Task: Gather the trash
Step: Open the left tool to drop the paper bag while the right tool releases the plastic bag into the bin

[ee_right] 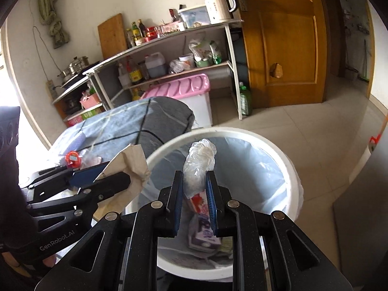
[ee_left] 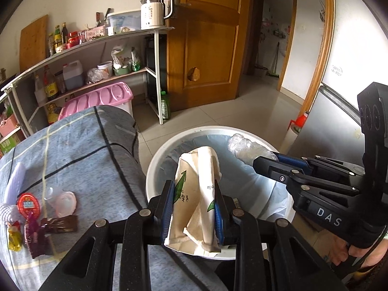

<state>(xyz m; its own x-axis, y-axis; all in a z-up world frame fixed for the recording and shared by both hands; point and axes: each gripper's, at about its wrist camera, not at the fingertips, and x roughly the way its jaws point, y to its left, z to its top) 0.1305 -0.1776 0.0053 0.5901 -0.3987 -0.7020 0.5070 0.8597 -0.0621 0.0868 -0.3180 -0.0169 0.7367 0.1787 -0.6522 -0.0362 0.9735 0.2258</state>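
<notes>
My left gripper [ee_left: 194,191] is shut on a beige paper bag [ee_left: 196,189] with green print, held over the white trash bin [ee_left: 155,160]. My right gripper [ee_right: 194,181] is shut on a crumpled clear plastic wrapper [ee_right: 200,162], also above the bin [ee_right: 286,155]. In the left wrist view the right gripper [ee_left: 257,162] reaches in from the right with the plastic [ee_left: 245,146] at its tip. The right wrist view shows the left gripper [ee_right: 114,177] and its paper bag [ee_right: 133,167] at the left. Cartons and wrappers [ee_right: 203,232] lie inside the bin.
A blue checked cloth surface [ee_left: 80,150] at the left carries more trash: a red-lidded cup [ee_left: 28,205], a clear cup [ee_left: 64,200], brown wrappers [ee_left: 60,224] and a yellow packet [ee_left: 14,240]. Behind stand shelves [ee_left: 97,48], a pink-lidded box [ee_left: 101,98], a wooden door [ee_left: 208,36] and a fridge [ee_left: 334,121].
</notes>
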